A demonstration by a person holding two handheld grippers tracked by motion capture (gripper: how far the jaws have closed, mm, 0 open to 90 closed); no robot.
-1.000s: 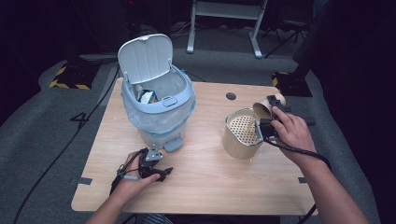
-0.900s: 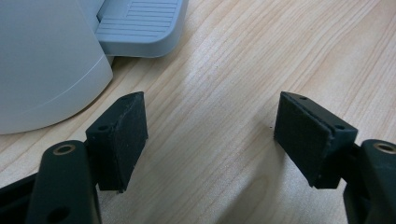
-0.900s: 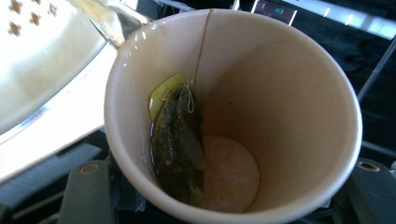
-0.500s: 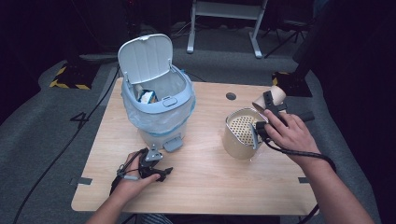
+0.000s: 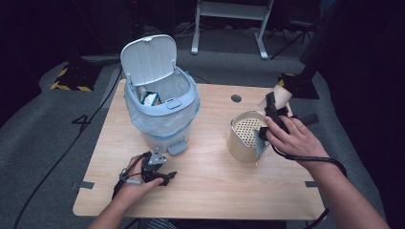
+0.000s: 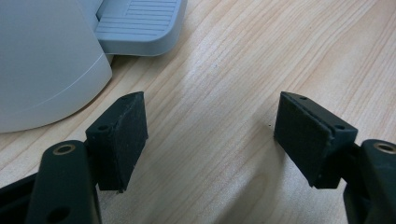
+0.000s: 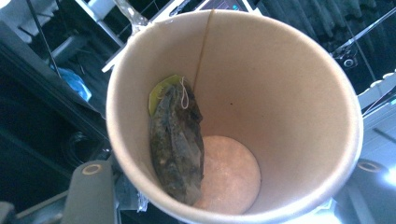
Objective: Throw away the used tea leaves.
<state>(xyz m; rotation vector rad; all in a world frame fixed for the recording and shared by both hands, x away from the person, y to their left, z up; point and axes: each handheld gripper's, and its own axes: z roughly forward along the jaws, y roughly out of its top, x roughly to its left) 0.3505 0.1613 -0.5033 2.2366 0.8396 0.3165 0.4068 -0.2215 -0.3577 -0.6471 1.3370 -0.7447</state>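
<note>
Wooden surface (image 5: 215,191) carries a bin (image 5: 162,112); at its far right the right gripper (image 5: 274,107) pinches a light, crushable paper cup (image 7: 233,112) by its wall. Left gripper (image 5: 160,174) rests, jaws wide.

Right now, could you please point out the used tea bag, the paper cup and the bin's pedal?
used tea bag (image 7: 176,144), right gripper view, middle of the bag.
paper cup (image 7: 289,93), right gripper view, inner wall.
bin's pedal (image 6: 140,23), left gripper view, ribbed top.
</note>
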